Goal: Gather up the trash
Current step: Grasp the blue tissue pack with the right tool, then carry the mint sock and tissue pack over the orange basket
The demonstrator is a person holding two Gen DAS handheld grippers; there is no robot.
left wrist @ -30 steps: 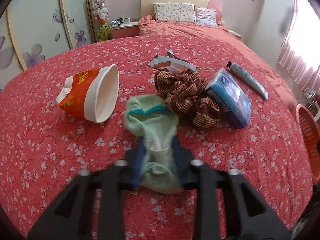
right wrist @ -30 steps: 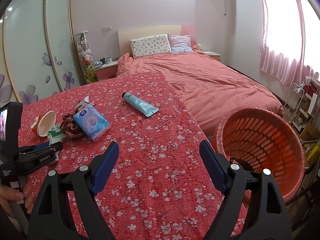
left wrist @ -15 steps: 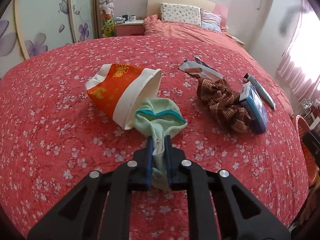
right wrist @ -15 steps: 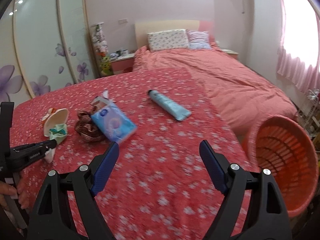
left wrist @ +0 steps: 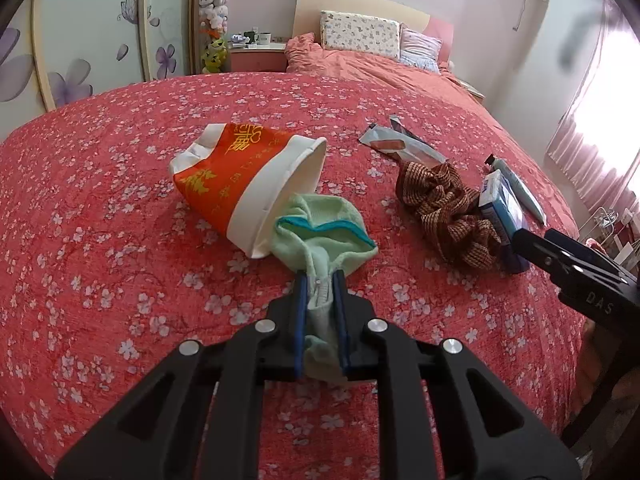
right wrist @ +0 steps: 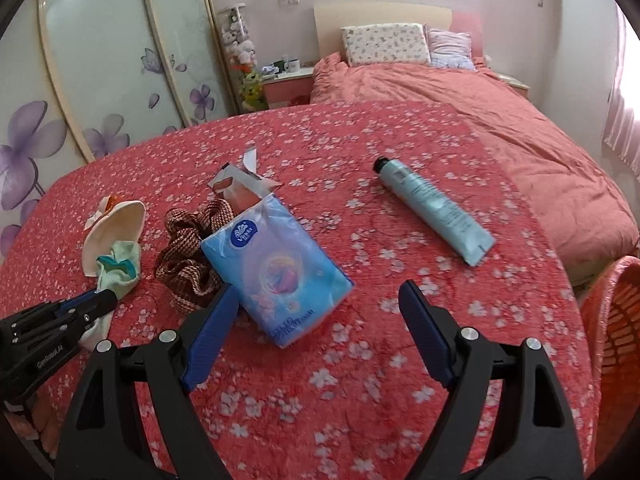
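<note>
trash is spread over the red floral cloth (right wrist: 360, 380): a crushed paper cup (left wrist: 248, 184) left of centre in the left wrist view, a torn wrapper (left wrist: 400, 146) in the upper right, and a blue tube (right wrist: 434, 210) right of centre in the right wrist view. a tissue pack (right wrist: 276, 264) and a brown scrunchie (right wrist: 192, 256) lie touching each other near the middle of that view; whether they count as trash is a judgement i can't settle.

the left gripper (left wrist: 320, 304) is clamped narrow on a mint green sock (left wrist: 324, 236), its jaws easing apart slightly with the fabric between the pads; the sock's cuff lies at the cup's open mouth, touching its rim. the right gripper (right wrist: 316, 336) stands wide with nothing between its jaws, hovering over the cloth with the tissue pack's near corner just beside its left finger.

as to progress, it looks early: every piece listed lies on the cloth, and the orange basket (right wrist: 612, 344) at the right edge of the right wrist view shows nothing inside in the part that is visible.

hidden or unclear: most of the basket is cut off by the frame, so its contents can't be confirmed. the cup's inside faces away in the left view. the sock's toe end is hidden behind the left gripper's body. the right wrist view is slightly blurred, and print on the tube and pack is unreadable.
</note>
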